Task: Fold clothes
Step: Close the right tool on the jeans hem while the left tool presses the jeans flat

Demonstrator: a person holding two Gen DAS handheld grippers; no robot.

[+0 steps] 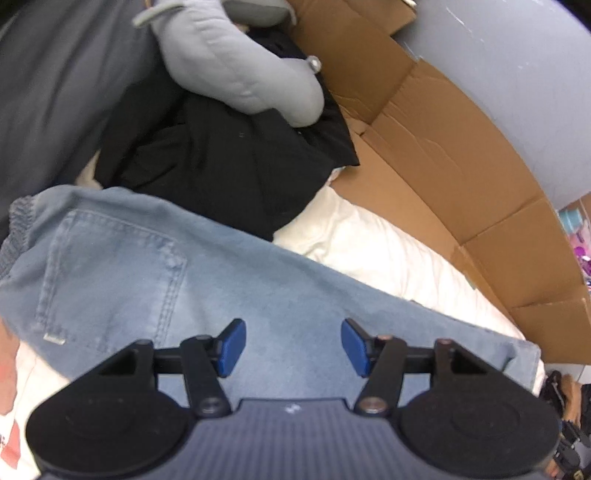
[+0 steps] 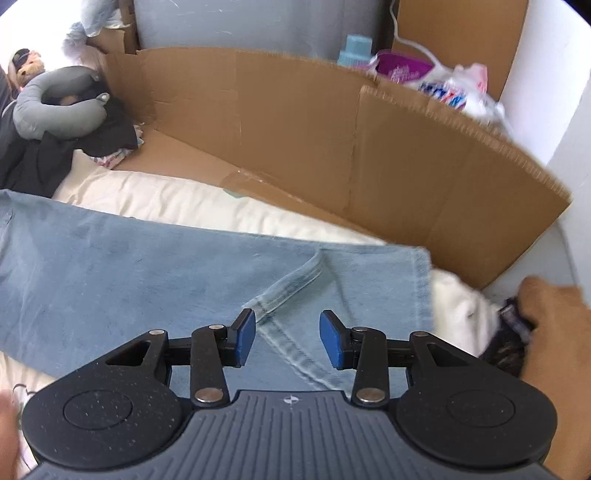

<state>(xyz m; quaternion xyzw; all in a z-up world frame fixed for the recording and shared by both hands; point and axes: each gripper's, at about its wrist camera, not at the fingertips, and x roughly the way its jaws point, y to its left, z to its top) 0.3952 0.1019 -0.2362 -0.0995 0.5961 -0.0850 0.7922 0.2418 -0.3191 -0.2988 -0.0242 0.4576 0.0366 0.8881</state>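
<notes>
Claws (image 1: 293, 347) (image 2: 287, 339) part-open above jeans (image 1: 155, 266)

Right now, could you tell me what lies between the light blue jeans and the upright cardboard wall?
A strip of cream bedding separates the jeans from the cardboard wall, plus a flat cardboard flap at its foot. The right wrist view shows it best.

a cream bedsheet (image 2: 155, 195) covers the soft surface. flattened brown cardboard (image 2: 295, 122) stands along its far edge like a low wall, against a pale grey-blue wall (image 2: 258, 22). a grey neck pillow (image 1: 236, 62) lies on a dark heap in one corner. bright daylight washes out the left of the right wrist view.
</notes>
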